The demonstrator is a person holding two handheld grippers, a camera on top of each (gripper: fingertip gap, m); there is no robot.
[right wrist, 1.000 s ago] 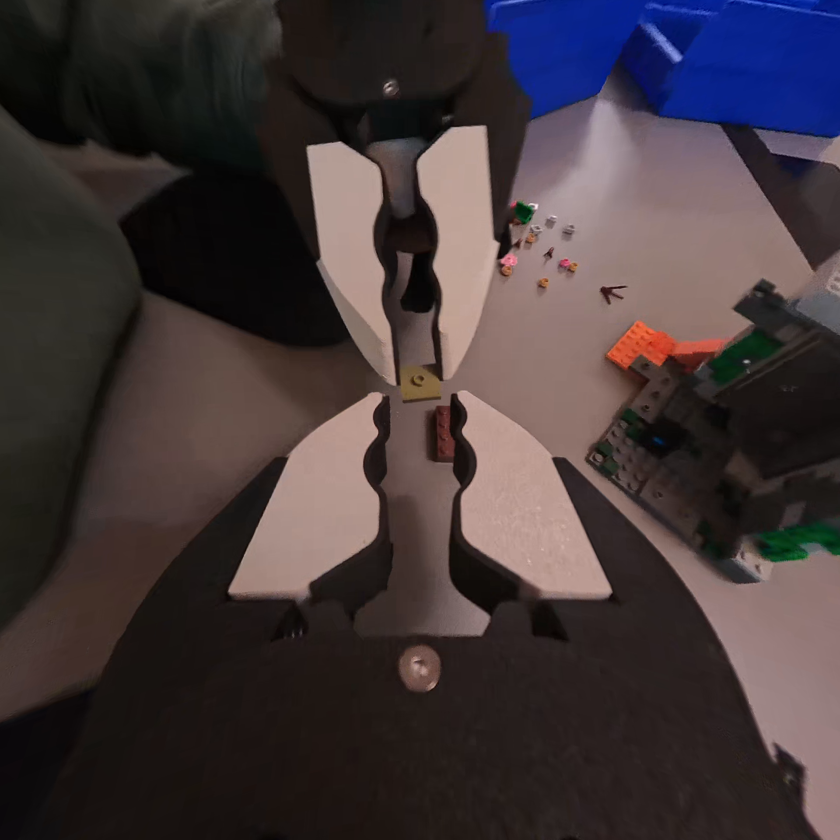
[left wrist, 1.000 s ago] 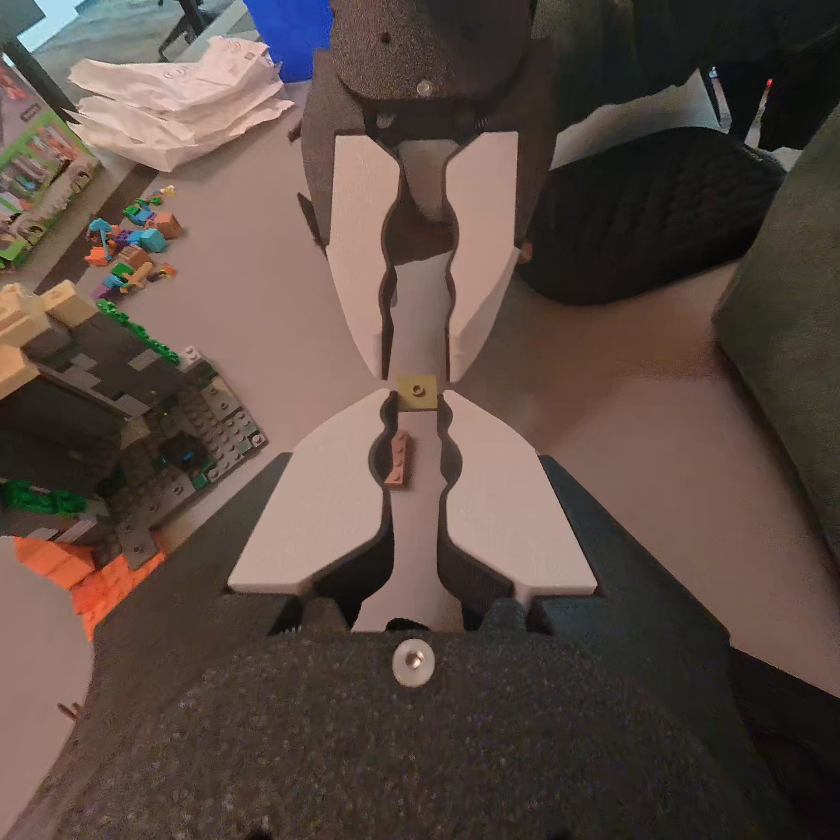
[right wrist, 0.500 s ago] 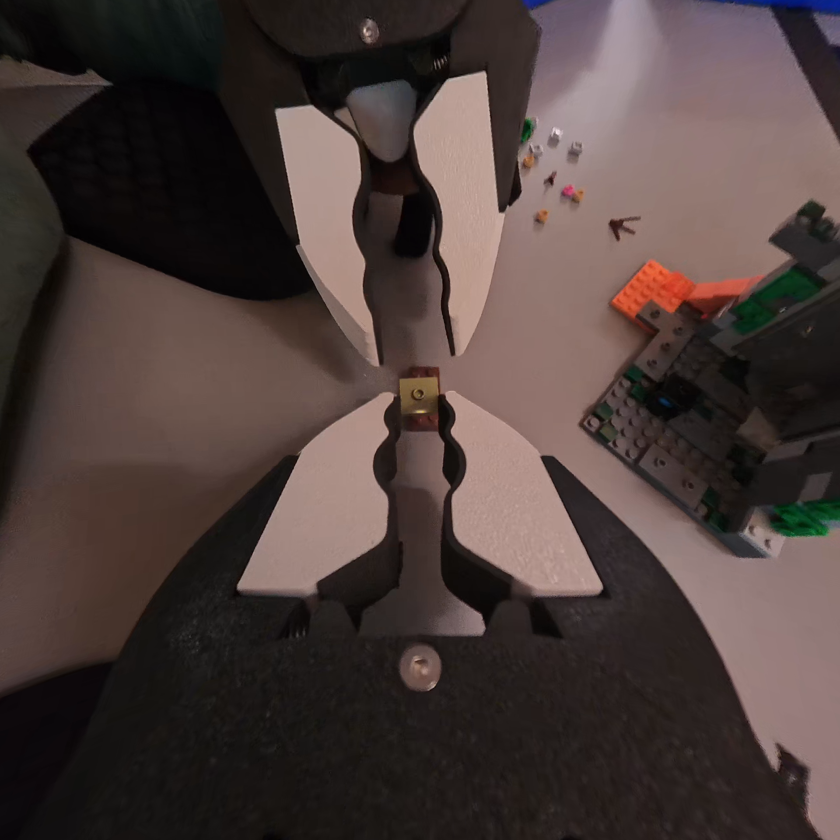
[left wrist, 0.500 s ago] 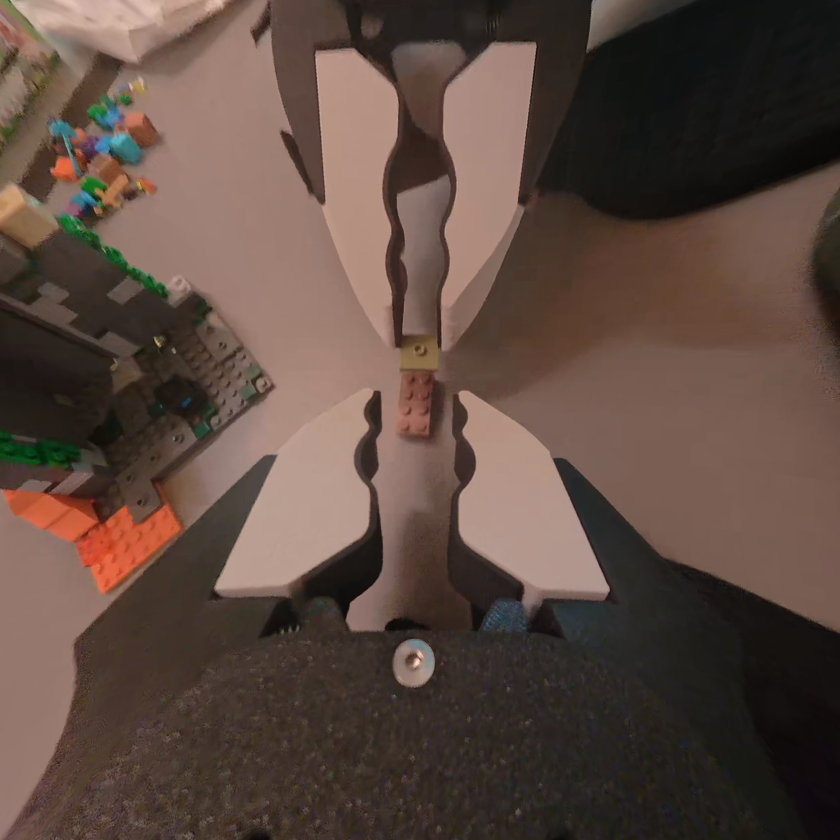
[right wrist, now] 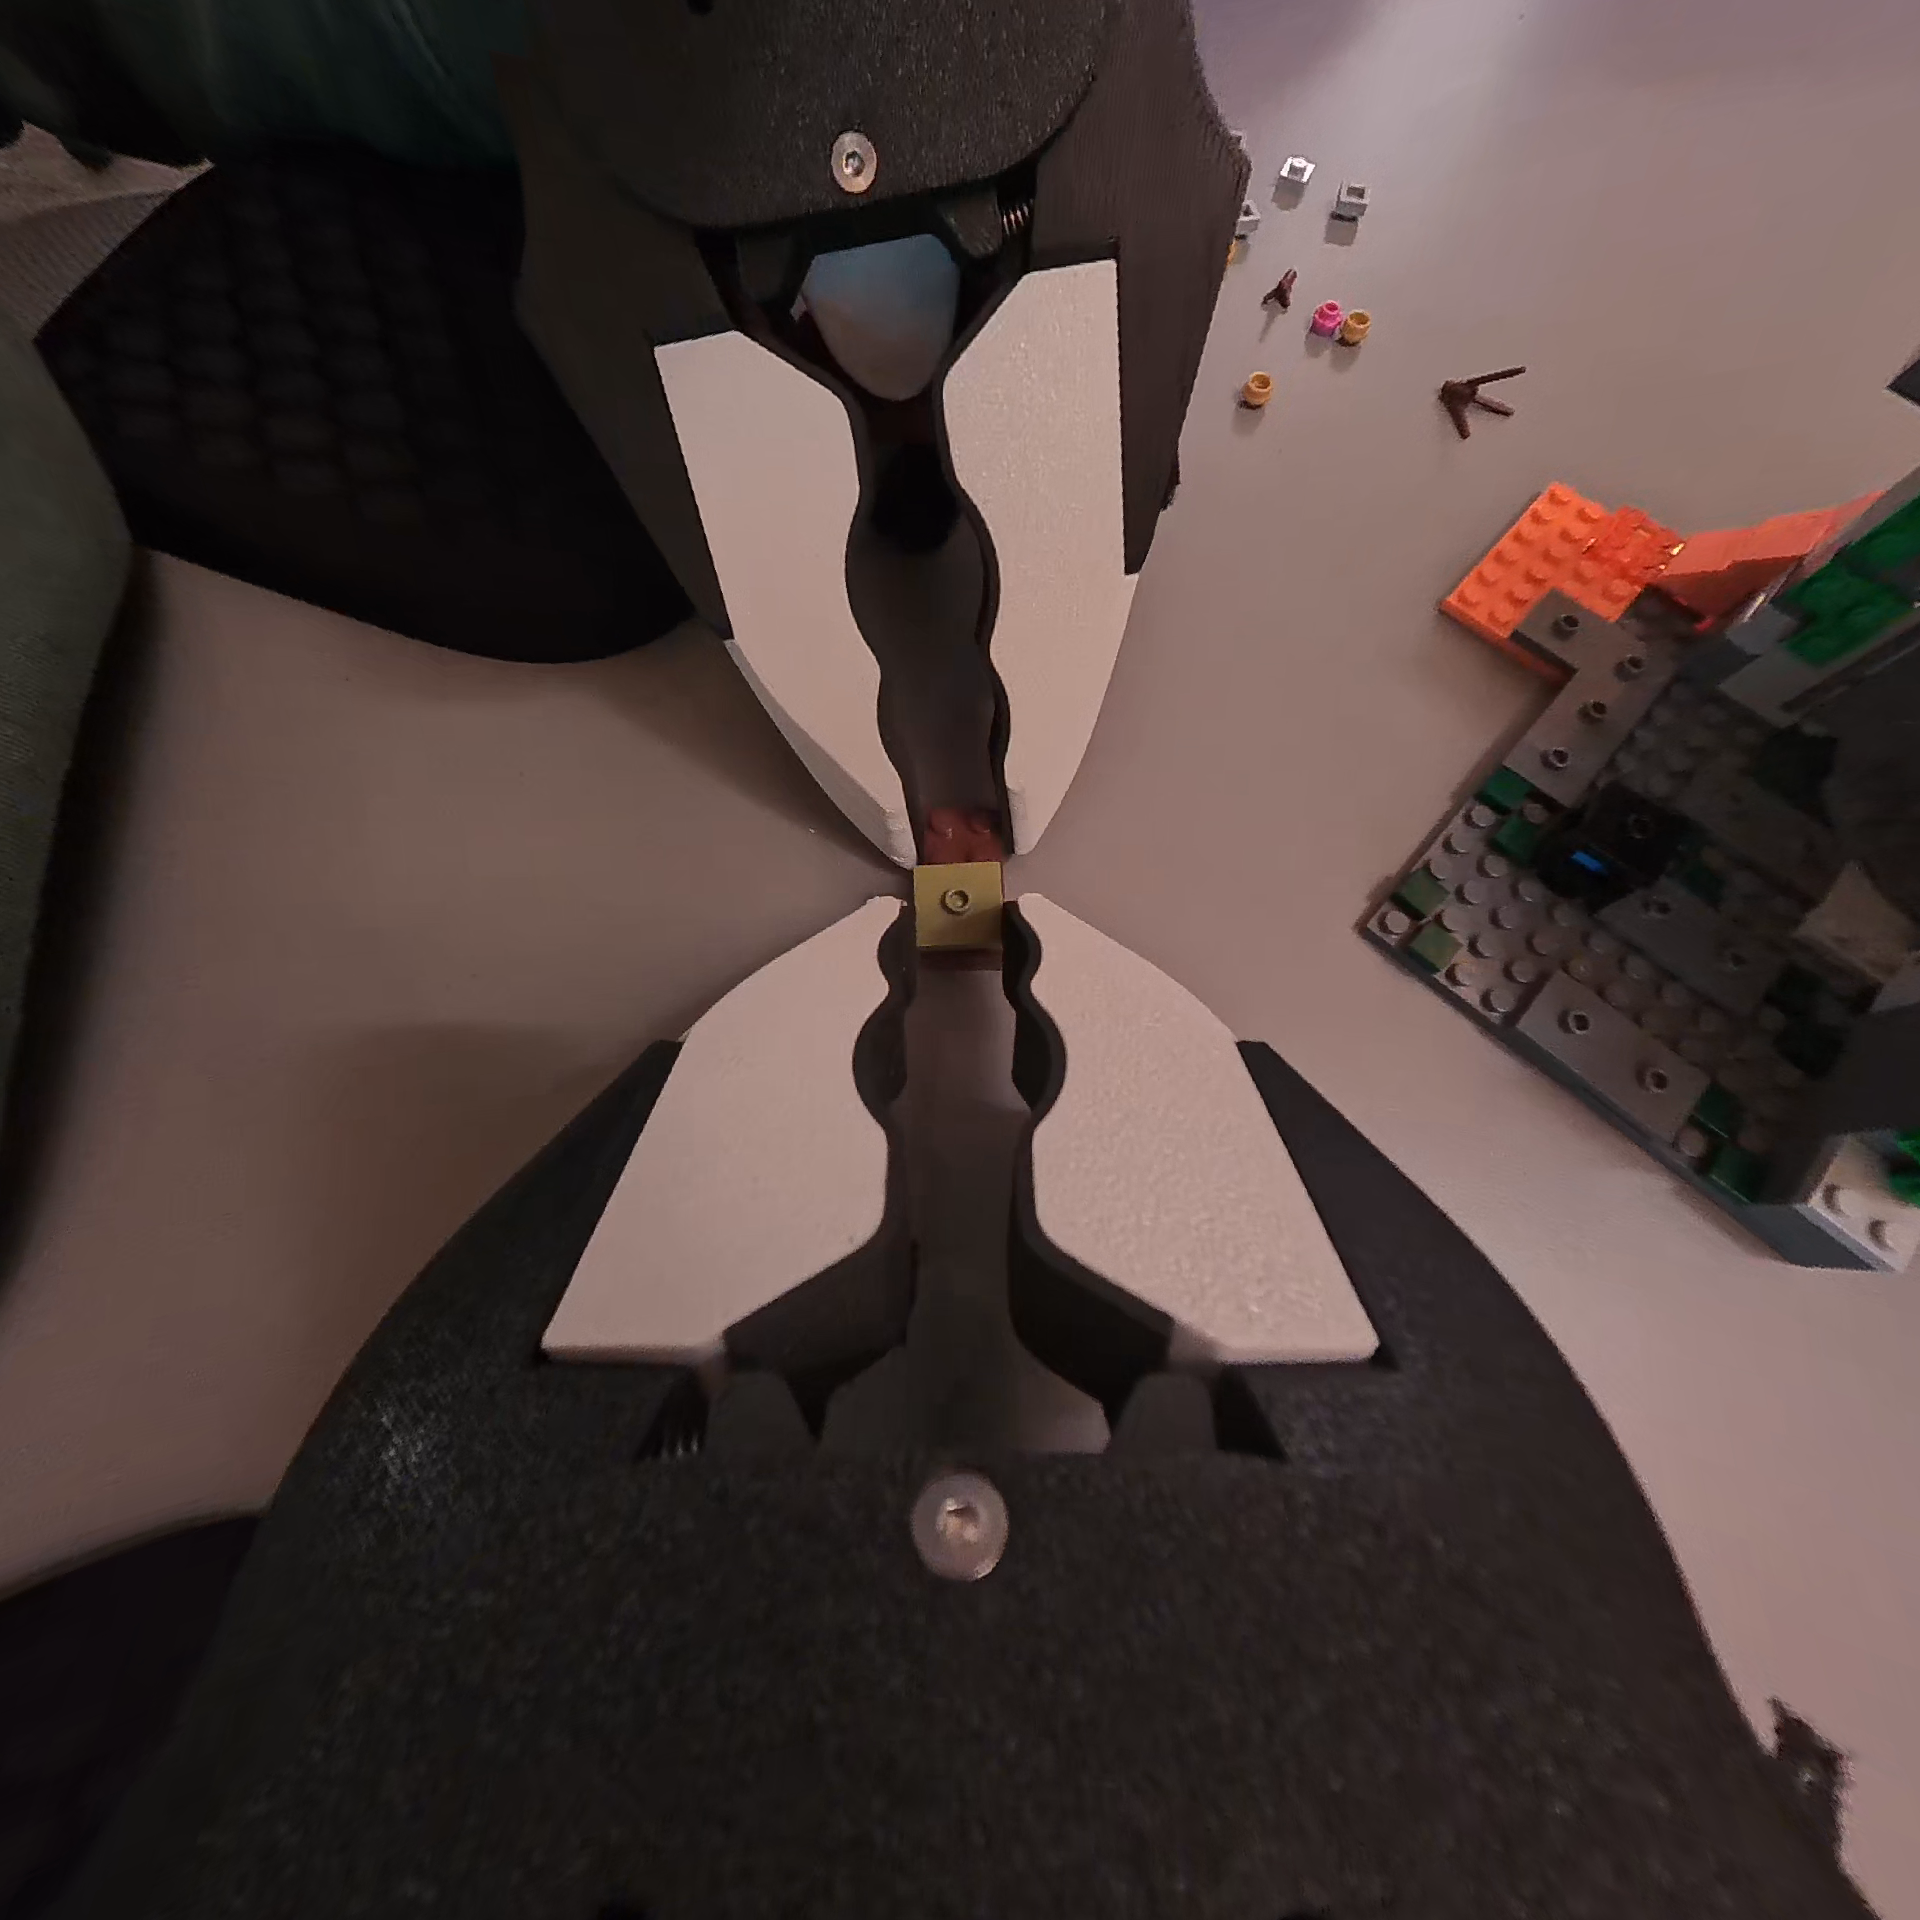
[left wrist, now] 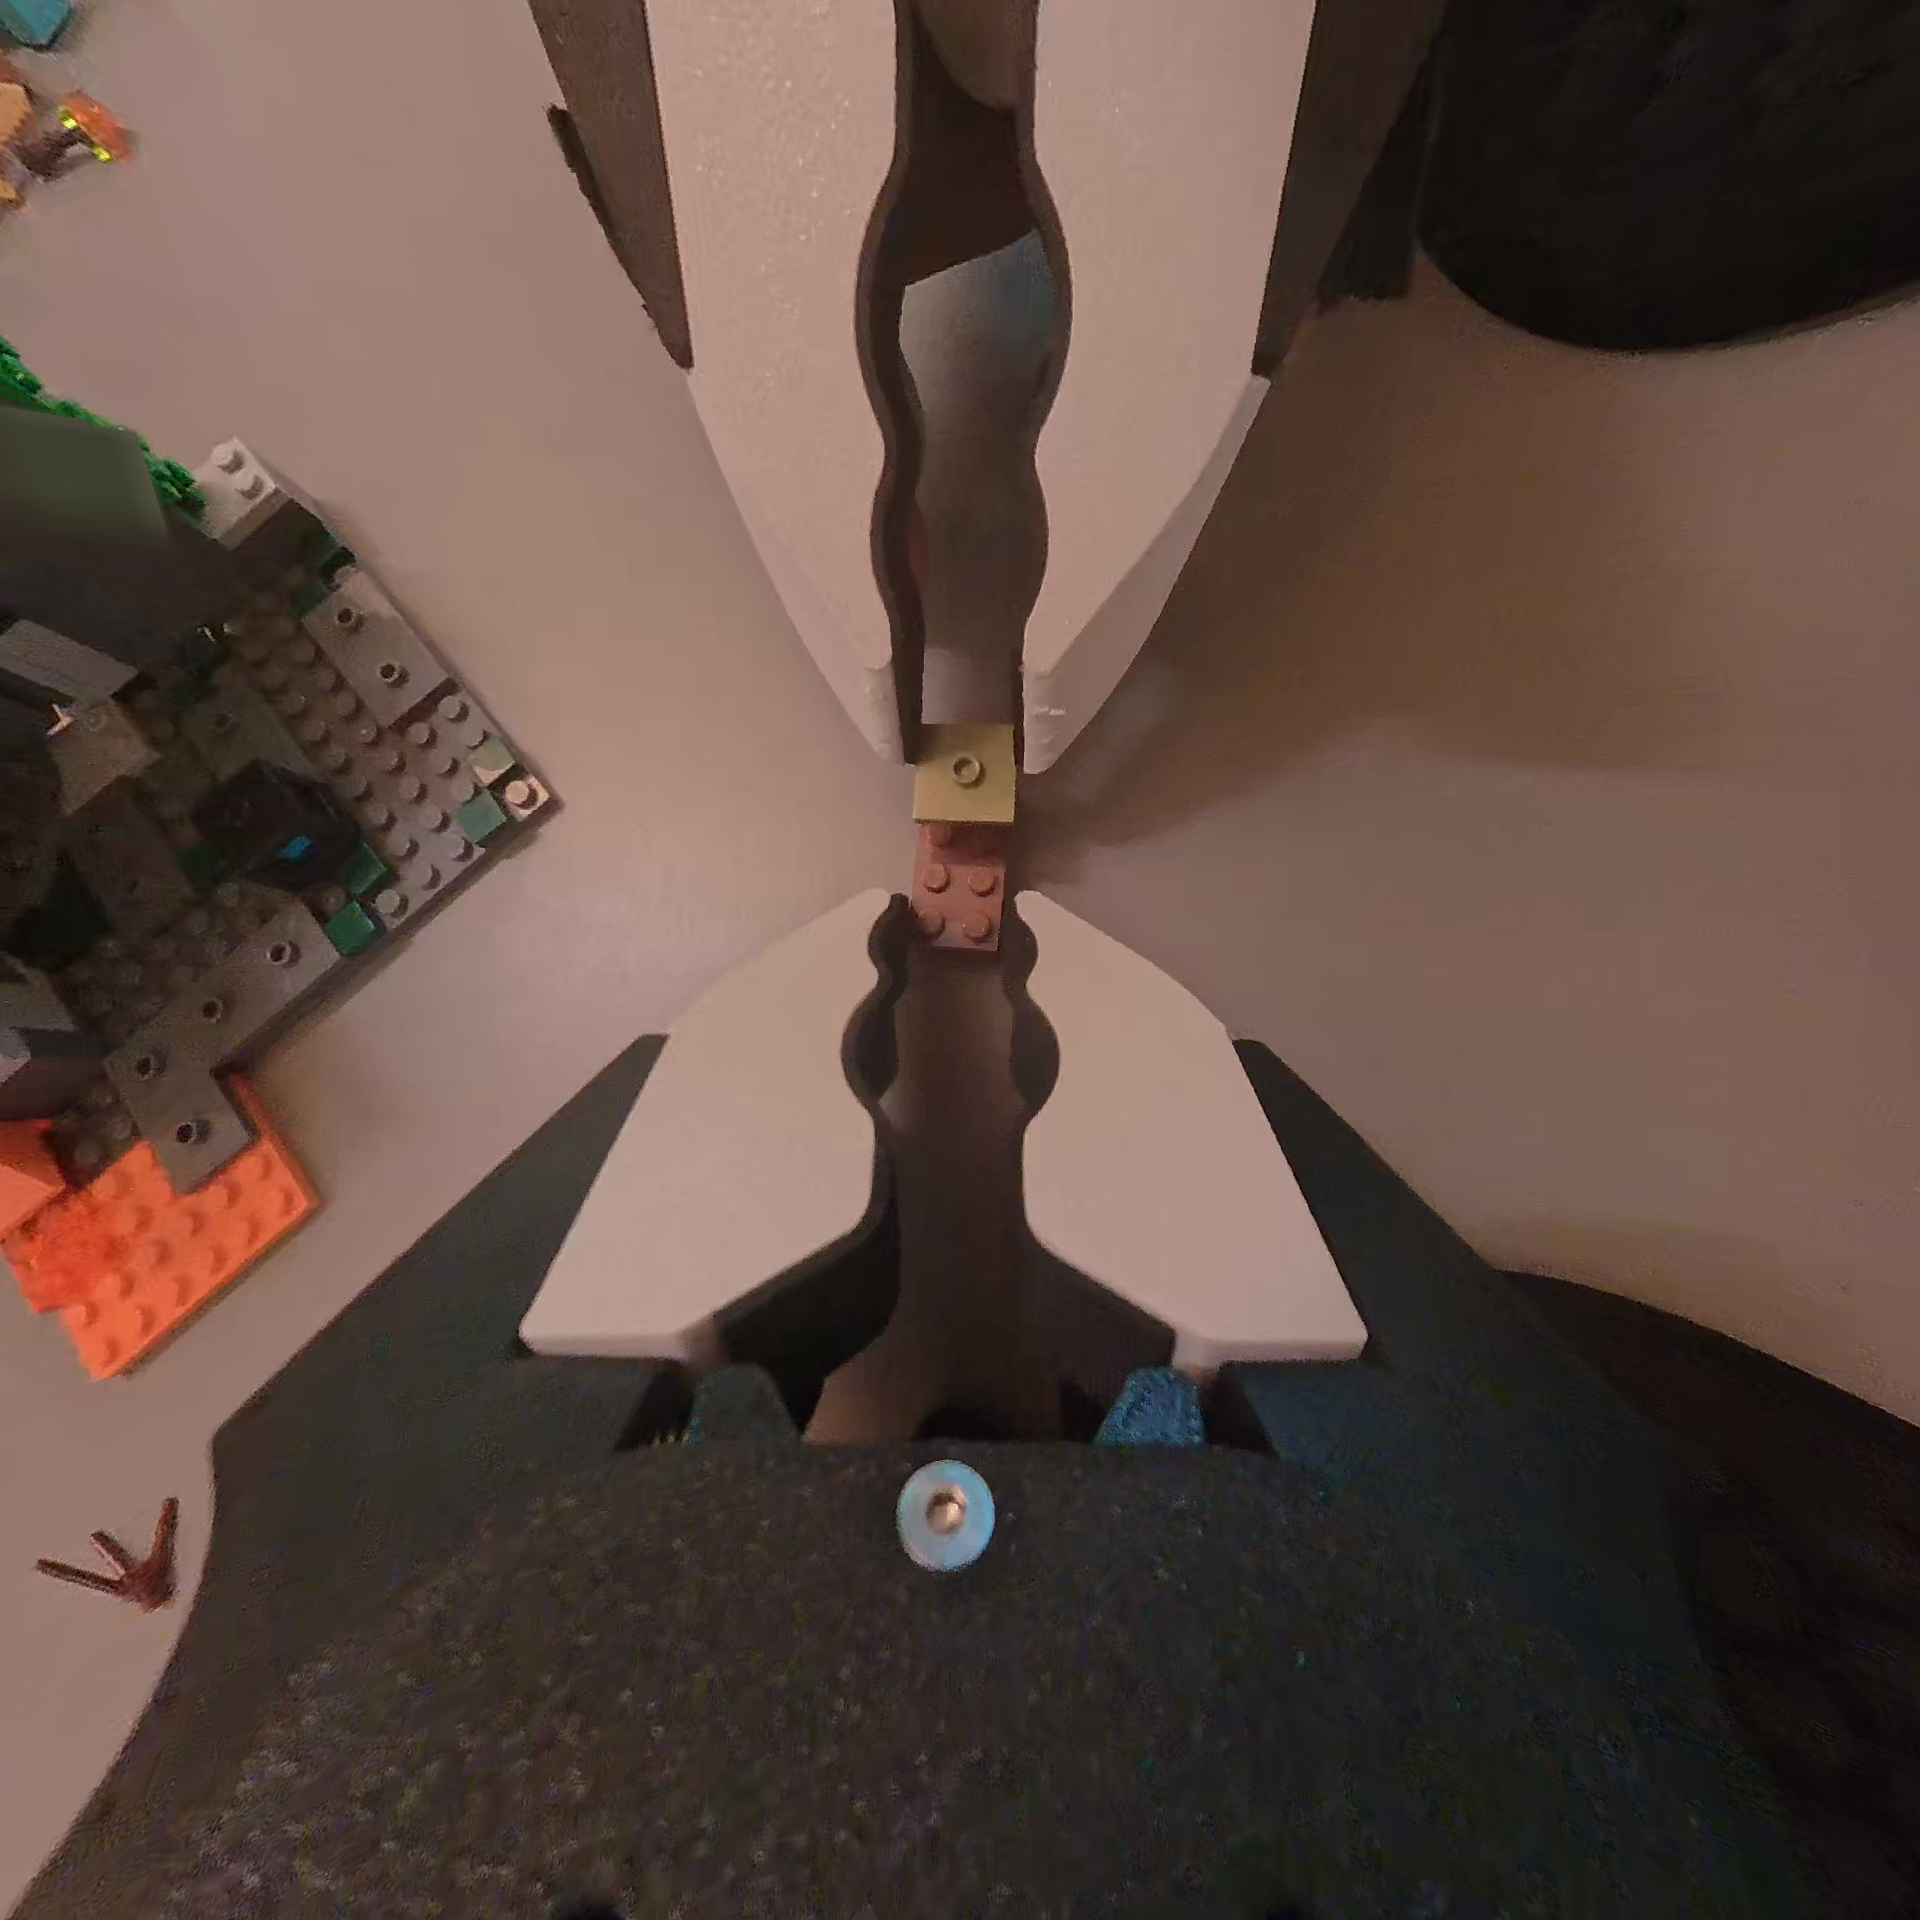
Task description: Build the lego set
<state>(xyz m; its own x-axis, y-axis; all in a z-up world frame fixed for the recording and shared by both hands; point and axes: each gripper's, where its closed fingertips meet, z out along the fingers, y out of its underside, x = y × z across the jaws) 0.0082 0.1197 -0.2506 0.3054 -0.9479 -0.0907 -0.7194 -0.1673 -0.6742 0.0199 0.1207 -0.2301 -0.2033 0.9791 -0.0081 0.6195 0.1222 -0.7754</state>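
My left gripper (left wrist: 958, 916) is shut on a small brown studded plate (left wrist: 961, 902), studs facing the camera. My right gripper (right wrist: 958, 916) is shut on an olive square plate with one centre stud (right wrist: 958, 904). The two grippers meet tip to tip just above the table. In the left wrist view the right gripper (left wrist: 961, 740) comes in from the top, and the olive plate (left wrist: 964, 787) lies over the far end of the brown plate. In the right wrist view the brown plate (right wrist: 961, 831) shows behind the olive plate, between the fingertips of the left gripper (right wrist: 958, 844).
The partly built grey, green and orange lego model (left wrist: 260, 831) stands on the table at the left; it shows at the right in the right wrist view (right wrist: 1662, 883). Loose small pieces (right wrist: 1335, 322) and a brown claw piece (right wrist: 1475, 400) lie beyond. A black cushion (right wrist: 312, 416) sits behind. Both grippers' tips are close together, under 4 cm apart.
The grippers have closed in on each other. The brown plate has turned stud-side up, and the olive plate now overlaps its end. Both cameras are nearer the table.
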